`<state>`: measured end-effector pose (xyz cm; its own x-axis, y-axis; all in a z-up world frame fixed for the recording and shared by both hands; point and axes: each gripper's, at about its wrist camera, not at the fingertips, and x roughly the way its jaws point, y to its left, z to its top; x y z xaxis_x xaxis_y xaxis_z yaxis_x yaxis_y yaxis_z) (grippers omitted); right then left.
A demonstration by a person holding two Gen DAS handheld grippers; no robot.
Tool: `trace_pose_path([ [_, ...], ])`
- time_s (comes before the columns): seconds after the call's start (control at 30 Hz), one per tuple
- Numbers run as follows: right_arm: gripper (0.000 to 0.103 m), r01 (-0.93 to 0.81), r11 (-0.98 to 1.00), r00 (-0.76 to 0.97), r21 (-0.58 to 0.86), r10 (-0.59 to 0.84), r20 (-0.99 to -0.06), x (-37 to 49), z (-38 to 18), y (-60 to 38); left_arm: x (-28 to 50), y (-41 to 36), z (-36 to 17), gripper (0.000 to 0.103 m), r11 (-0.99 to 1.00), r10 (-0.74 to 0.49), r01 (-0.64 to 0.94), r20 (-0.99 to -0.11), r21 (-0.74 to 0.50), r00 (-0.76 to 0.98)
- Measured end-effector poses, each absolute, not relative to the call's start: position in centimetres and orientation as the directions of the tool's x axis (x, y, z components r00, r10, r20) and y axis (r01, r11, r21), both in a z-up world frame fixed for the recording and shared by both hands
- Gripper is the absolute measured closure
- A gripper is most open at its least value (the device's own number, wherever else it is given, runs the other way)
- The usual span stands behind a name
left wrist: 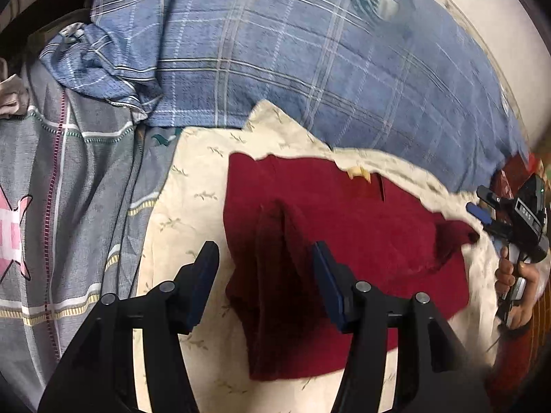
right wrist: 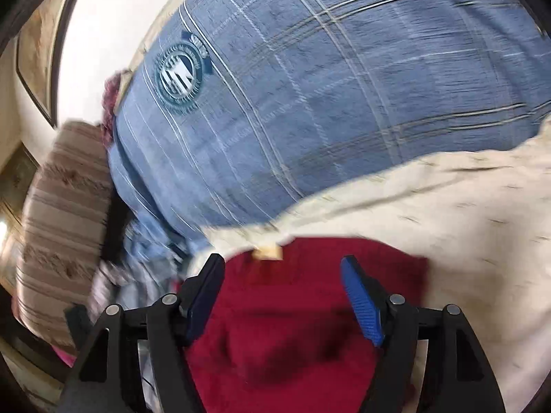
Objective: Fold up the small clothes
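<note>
One dark red fleecy garment (left wrist: 344,241) lies on one cream leaf-print cloth (left wrist: 193,186), with one blue plaid blanket (left wrist: 275,51) at twelve o'clock. Two grippers: left gripper (left wrist: 267,251) jaws apart astride a raised fold; right gripper (right wrist: 282,268) jaws apart, empty.

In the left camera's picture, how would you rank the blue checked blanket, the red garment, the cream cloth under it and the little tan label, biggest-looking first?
1. Blue checked blanket.
2. Red garment; it lies nearer the camera, so this is apparent size only.
3. Cream cloth, counting only what shows; the garment hides the rest.
4. Tan label, by far the smallest.
</note>
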<state>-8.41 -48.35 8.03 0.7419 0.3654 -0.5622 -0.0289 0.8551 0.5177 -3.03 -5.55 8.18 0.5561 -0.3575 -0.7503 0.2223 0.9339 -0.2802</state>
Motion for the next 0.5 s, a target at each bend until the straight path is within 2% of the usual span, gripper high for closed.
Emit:
trace_pose_path([
  [0.1, 0.028, -0.121, 0.950, 0.739, 0.287, 0.279, -0.613, -11.7, 8.1, -47.2, -4.3, -5.1, 7.7, 0.046, 0.939, -0.329, 0.279, -0.758, -0.200, 0.563],
  [0.13, 0.025, -0.160, 0.976, 0.749, 0.149, 0.219, -0.626, -13.0, 7.8, -46.2, -4.6, -5.1, 7.4, 0.045, 0.937, -0.319, 0.308, -0.764, -0.166, 0.560],
  [0.27, 0.023, -0.258, 0.956, 0.748, -0.141, 0.106, -0.655, -14.2, 5.6, -43.1, -4.4, -5.4, 6.0, 0.045, 0.915, -0.309, 0.391, -0.794, -0.099, 0.524],
  [0.43, 0.023, -0.267, 0.951, 0.744, -0.154, 0.102, -0.661, -11.4, 4.4, -41.8, -2.4, -7.8, 5.1, 0.045, 0.883, -0.314, 0.466, -0.817, -0.063, 0.484],
  [0.5, 0.027, -0.259, 0.958, 0.753, -0.126, 0.118, -0.648, -9.9, 4.9, -41.6, -1.2, -9.0, 5.7, 0.045, 0.876, -0.323, 0.479, -0.808, -0.058, 0.493],
])
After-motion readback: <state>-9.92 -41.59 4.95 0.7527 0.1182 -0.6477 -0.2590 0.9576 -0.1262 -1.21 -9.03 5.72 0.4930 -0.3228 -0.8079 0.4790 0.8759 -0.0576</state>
